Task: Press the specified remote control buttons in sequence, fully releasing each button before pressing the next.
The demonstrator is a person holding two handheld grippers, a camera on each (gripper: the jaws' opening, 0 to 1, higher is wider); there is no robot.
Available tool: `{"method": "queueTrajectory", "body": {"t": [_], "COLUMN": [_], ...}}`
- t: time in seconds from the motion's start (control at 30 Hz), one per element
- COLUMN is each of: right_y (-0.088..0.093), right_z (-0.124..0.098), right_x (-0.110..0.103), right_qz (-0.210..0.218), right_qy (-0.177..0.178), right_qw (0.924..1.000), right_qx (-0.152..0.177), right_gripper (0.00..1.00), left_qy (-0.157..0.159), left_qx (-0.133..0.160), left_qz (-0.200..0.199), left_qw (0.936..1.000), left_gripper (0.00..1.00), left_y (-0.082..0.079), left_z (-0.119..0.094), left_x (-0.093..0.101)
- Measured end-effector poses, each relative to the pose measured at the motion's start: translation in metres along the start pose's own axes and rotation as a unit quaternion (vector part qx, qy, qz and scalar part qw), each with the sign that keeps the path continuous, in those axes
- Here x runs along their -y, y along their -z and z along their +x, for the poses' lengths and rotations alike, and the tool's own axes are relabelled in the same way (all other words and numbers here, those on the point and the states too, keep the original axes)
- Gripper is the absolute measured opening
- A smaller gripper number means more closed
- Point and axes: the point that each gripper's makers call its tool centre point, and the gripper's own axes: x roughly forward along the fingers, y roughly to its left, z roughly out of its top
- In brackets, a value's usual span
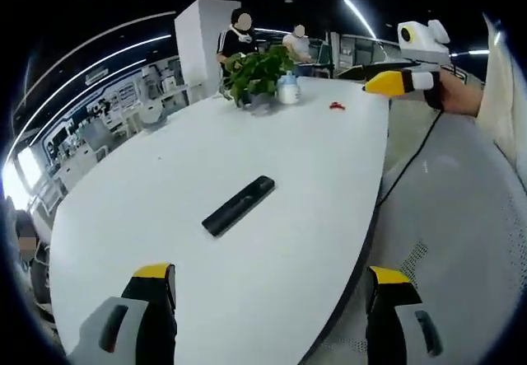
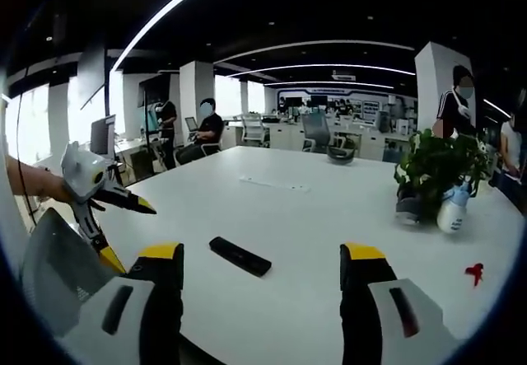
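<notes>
A black remote control [image 1: 239,206] lies flat on the white oval table [image 1: 313,159], well ahead of my left gripper [image 1: 270,278], whose yellow-tipped jaws stand wide apart with nothing between them. The right gripper [image 1: 384,83] hovers past the table's far right edge, held by a hand. In the right gripper view the remote [image 2: 240,256] lies just beyond my right gripper [image 2: 262,256], which is open and empty above the table [image 2: 329,208]. The left gripper [image 2: 130,233] shows at the left, jaws spread.
A potted plant [image 1: 259,72] [image 2: 436,167], a white bottle [image 1: 288,89] [image 2: 451,212] and a small red object [image 1: 338,105] [image 2: 474,273] sit at one end of the table. A black cable [image 1: 412,163] hangs off the right gripper. People stand and sit behind.
</notes>
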Motion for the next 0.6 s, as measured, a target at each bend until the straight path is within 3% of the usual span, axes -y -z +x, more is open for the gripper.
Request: {"method": "queueTrajectory", "body": {"t": [0.6], "right_y": [-0.001], "right_z": [0.0], "right_x": [0.002], "right_qz": [0.003], "right_qy": [0.003], "right_qw": [1.0], "right_qx": [0.001], "right_gripper": [0.8], "left_qy": [0.028], "left_qx": [-0.042], "left_qz": [0.059], "left_qw": [0.997], "left_gripper": [1.0], "left_y": [-0.001], "left_z": [0.02], "left_x": [-0.014]}}
